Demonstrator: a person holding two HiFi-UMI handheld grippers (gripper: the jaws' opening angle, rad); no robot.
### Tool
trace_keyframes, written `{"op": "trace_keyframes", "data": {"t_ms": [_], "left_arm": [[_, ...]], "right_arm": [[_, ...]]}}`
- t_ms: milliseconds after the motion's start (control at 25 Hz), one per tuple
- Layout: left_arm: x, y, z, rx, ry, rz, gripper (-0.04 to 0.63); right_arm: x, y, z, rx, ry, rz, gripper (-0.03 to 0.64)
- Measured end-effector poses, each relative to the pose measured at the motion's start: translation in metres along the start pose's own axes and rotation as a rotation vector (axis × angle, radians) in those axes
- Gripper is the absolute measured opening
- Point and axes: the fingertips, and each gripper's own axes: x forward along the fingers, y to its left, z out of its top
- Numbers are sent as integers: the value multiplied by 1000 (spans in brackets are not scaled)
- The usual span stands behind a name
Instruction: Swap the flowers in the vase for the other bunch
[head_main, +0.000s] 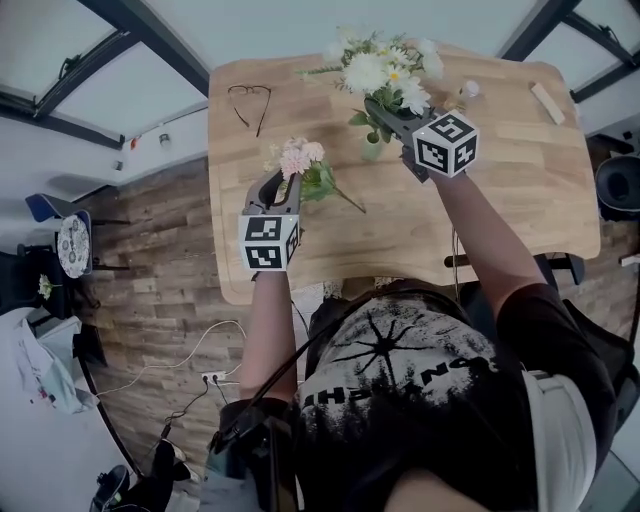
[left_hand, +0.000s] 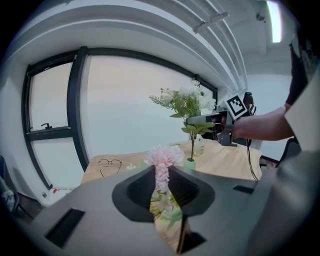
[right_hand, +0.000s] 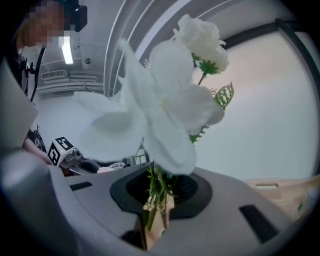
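1. The white bunch (head_main: 385, 72) stands upright at about one o'clock on the wooden table (head_main: 500, 200), counting the edge farthest from the person as twelve. Its long axis is vertical, with the blooms on top and the green stems running straight down.
2. The foot of those stems meets the mouth of the small pale-green vase (head_main: 372, 148), which stands directly under the bunch. I cannot tell whether the tips sit inside the mouth or only at it.
3. The right gripper (head_main: 380, 110) comes in from about five o'clock and is clamped on the white bunch. Its jaws are drawn close together, with the stems pinched between them just under the blooms.
4. The pink bunch (head_main: 300, 157) is held over the table at nine o'clock of the vase, near it but not touching. Its long axis is slanted, with the pink heads toward eleven o'clock and the bare stem end trailing toward four o'clock.
5. The left gripper (head_main: 282, 183) points toward twelve and is clamped on the pink bunch. Its jaws are only narrowly apart, gripping stems and leaves, and the pink head stands up past the tips.
6. A pair of glasses (head_main: 249, 100) lies at eleven o'clock on the table. A wooden block (head_main: 547, 102) lies near the two o'clock corner. Both are well apart from the vase.
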Motion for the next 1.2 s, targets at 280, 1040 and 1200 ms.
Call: {"op": "trace_keyframes", "data": {"t_ms": [280, 1040, 1200], "left_arm": [[8, -3, -3, -25, 3, -14, 86], [19, -9, -20, -33, 45, -36, 87], [18, -12, -20, -29, 37, -38, 87]], "right_arm": [[8, -10, -29, 38, 29, -4, 69], [19, -14, -92, 77, 120, -5, 68], [18, -14, -95, 77, 116, -5, 69]]}}
